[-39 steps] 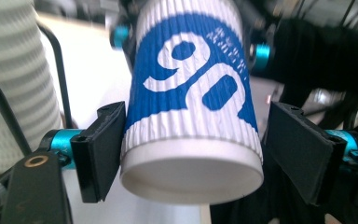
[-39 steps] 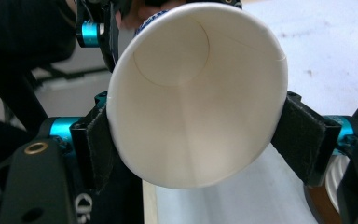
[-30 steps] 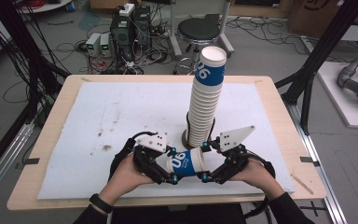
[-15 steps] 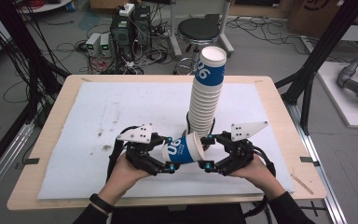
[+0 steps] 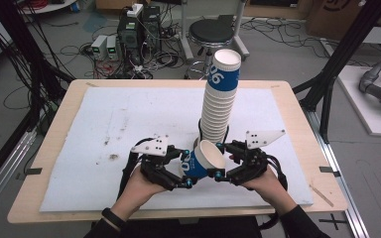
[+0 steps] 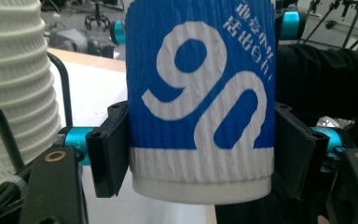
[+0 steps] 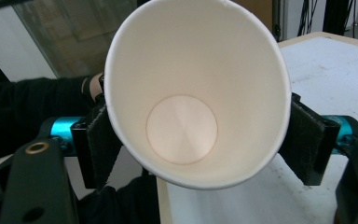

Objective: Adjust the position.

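Left gripper: we keep it clamped on the blue cup.
Right gripper: jaws just closing, pinching the cup's mouth oval; we squeeze gently.
Stack: just beyond; avoid knocking it.

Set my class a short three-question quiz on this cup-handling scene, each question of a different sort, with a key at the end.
1. True or false: the left gripper is clamped on the blue part of the paper cup.
2. Which way does the cup's open mouth face? A) toward the right gripper B) straight down at the table C) toward the left gripper
3. Fill in: the cup stack stands upright inside a black wire ____.

Key
1. True; both pads press its ribbed wall near the base.
2. A; the right gripper view looks into the white inside, pads touching both sides.
3. Holder.
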Demonstrator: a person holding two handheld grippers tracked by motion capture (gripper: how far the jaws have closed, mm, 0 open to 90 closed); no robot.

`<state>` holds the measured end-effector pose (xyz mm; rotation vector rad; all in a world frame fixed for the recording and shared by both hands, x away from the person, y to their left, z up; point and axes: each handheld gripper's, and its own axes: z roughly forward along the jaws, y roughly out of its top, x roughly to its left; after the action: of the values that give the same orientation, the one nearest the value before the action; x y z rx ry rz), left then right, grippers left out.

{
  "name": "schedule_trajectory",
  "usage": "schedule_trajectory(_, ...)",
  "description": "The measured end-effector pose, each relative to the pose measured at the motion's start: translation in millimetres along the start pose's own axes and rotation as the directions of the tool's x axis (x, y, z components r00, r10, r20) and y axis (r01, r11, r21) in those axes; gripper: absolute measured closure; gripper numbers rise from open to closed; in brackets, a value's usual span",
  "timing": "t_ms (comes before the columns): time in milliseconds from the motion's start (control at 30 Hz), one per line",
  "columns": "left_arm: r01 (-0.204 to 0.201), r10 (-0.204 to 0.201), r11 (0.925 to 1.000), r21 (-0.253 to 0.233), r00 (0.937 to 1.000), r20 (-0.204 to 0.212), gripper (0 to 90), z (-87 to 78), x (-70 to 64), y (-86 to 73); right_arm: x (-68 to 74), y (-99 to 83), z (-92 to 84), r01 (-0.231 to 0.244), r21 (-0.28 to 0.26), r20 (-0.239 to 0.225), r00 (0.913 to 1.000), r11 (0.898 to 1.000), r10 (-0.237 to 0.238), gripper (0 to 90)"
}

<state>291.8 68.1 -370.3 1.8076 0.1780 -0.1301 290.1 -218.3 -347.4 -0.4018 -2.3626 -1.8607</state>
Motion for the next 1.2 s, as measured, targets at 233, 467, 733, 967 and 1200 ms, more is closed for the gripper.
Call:
schedule_trajectory(233,-0.04,0.047,0.9884,0.147,0.998,-0.042,23.0,5.8,-5.3,4.4,5.9,4.6,2.1,0.066,0.135,0.046,0.9963,0.989,-0.072,24.3)
schedule_trajectory(467,-0.069,0.082,0.9651,0.253,0.9959,-0.039,24.5,19.0,-8.0,1.3,11.7,7.9,7.3,0.111,0.22,0.046,0.9912,0.969,-0.124,24.4)
schedule_trajectory(733,-0.083,0.087,0.9871,0.137,0.996,-0.023,29.8,19.8,-7.1,-4.2,13.2,7.5,7.6,0.091,0.127,0.035,0.9947,0.988,-0.096,19.4)
schedule_trajectory(967,-0.09,0.089,0.9959,-0.011,0.9951,-0.043,29.9,15.0,-8.6,-4.7,12.2,4.0,7.2,0.034,-0.026,0.007,0.9994,0.999,-0.034,19.1)
schedule_trajectory(1200,-0.078,0.077,0.9968,-0.018,0.9966,-0.028,29.8,17.9,-9.1,-5.3,13.5,4.5,10.5,0.014,-0.078,-0.011,0.9998,0.997,-0.015,19.1)
